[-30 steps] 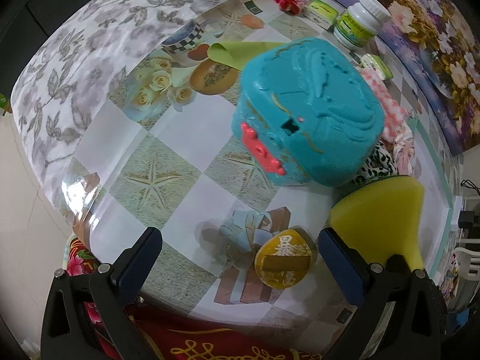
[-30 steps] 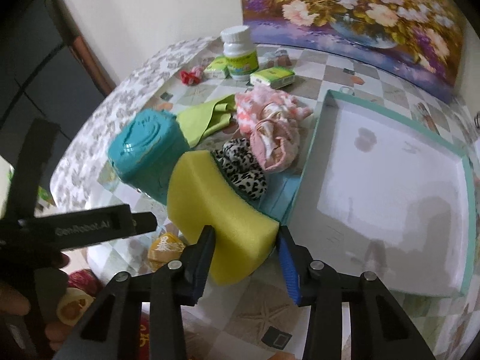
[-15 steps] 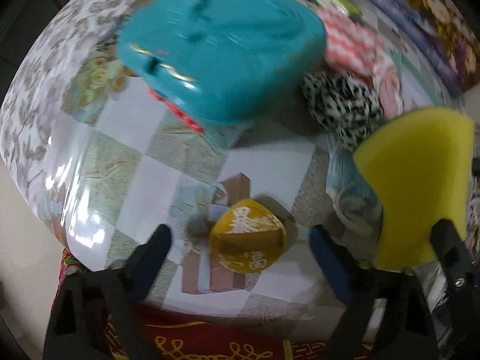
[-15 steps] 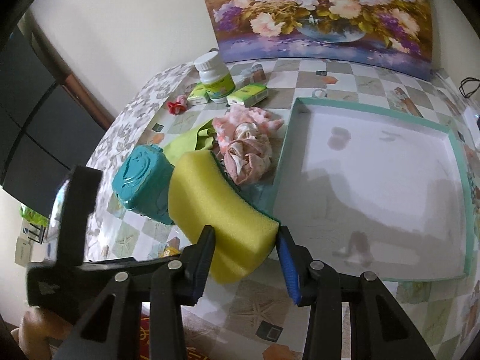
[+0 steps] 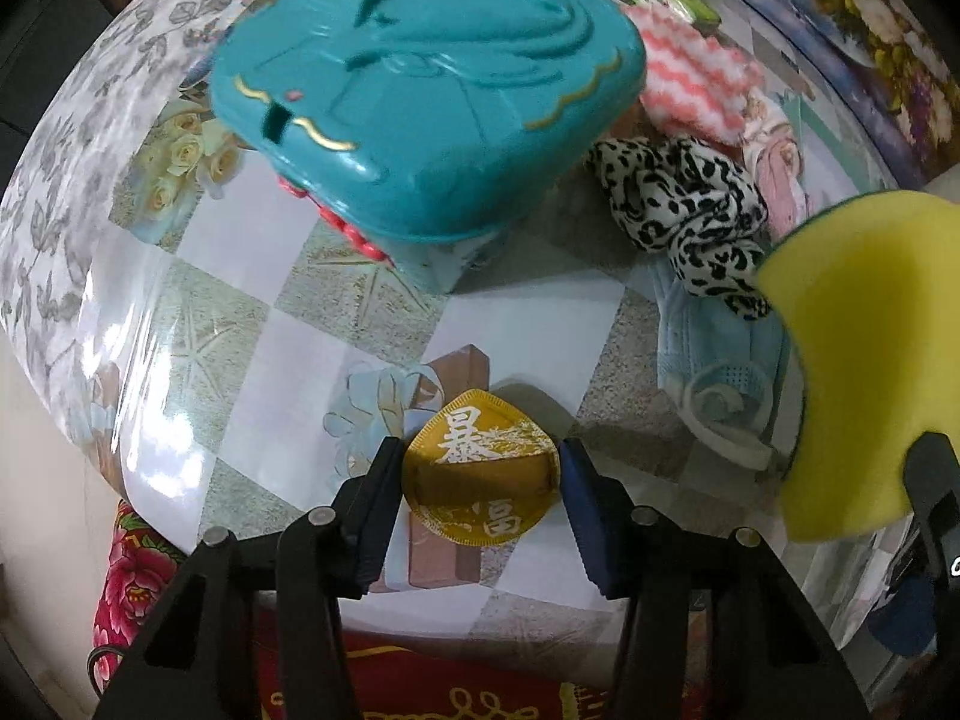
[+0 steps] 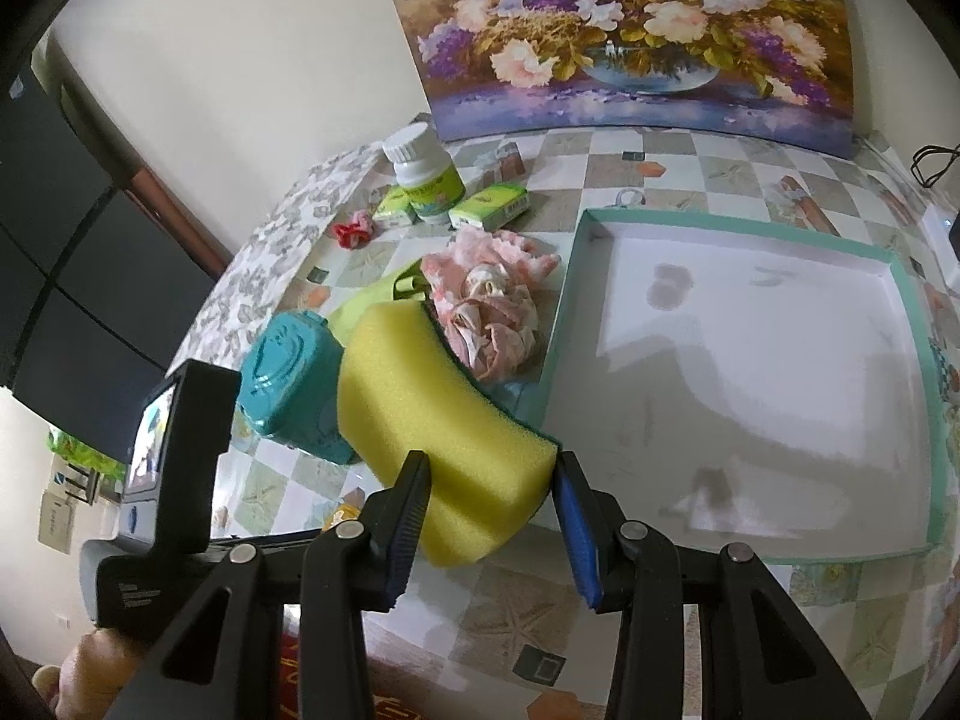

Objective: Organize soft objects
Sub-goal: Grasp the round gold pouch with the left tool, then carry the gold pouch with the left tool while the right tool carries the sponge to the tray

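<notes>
1. Yellow sponge (image 6: 444, 420) is held clamped in the right tool (image 6: 489, 516), raised above the surface (image 6: 690, 180) just left of the teal-rimmed tray (image 6: 900, 276).
2. At the near edge, the gold embroidered pouch (image 5: 480, 474) is bracketed by the left tool (image 5: 480, 483), whose jaws have just been closing and now touch its sides.
3. Beyond it the teal box (image 5: 432, 78) is seen.

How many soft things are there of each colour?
Yellow: 2, the sponge and the gold pouch
Pink: 1, the fluffy cloth
Black-and-white spotted: 1, the scarf
Light blue: 1, the knit cloth
Green: 1, the cloth
Total: 6
</notes>
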`<state>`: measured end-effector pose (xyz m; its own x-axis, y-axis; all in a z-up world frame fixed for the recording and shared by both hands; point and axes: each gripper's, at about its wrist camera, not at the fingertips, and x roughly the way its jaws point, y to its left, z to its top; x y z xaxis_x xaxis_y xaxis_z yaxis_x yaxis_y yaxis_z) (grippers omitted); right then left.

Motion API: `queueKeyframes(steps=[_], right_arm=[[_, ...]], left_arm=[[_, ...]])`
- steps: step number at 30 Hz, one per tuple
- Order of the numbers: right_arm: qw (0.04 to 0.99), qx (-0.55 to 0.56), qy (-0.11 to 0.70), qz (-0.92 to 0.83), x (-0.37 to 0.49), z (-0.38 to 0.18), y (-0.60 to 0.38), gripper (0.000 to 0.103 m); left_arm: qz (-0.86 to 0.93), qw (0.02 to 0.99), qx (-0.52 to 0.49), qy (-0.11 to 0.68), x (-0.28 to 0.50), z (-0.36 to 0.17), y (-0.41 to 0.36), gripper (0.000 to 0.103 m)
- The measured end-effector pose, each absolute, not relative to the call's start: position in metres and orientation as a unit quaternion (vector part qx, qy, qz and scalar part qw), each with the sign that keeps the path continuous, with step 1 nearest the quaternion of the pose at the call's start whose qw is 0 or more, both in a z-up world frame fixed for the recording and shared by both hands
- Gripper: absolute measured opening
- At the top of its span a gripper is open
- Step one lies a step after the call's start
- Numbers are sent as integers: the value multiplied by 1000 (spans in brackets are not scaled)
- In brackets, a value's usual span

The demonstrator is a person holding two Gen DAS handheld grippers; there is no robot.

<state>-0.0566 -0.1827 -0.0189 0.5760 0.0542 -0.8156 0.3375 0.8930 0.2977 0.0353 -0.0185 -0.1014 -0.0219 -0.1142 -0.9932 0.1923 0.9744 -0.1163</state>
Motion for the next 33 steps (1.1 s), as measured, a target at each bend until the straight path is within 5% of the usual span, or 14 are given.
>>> queueKeyframes(steps=[16,33], right_arm=[[876,273,392,-62,-69,4,-198,44],[845,304,427,-106,-71,-21,-216,44]], left_arm=[[-107,724,17,681,40,-94,-17,53],[-224,729,-58,645,35,-68,-44,53]])
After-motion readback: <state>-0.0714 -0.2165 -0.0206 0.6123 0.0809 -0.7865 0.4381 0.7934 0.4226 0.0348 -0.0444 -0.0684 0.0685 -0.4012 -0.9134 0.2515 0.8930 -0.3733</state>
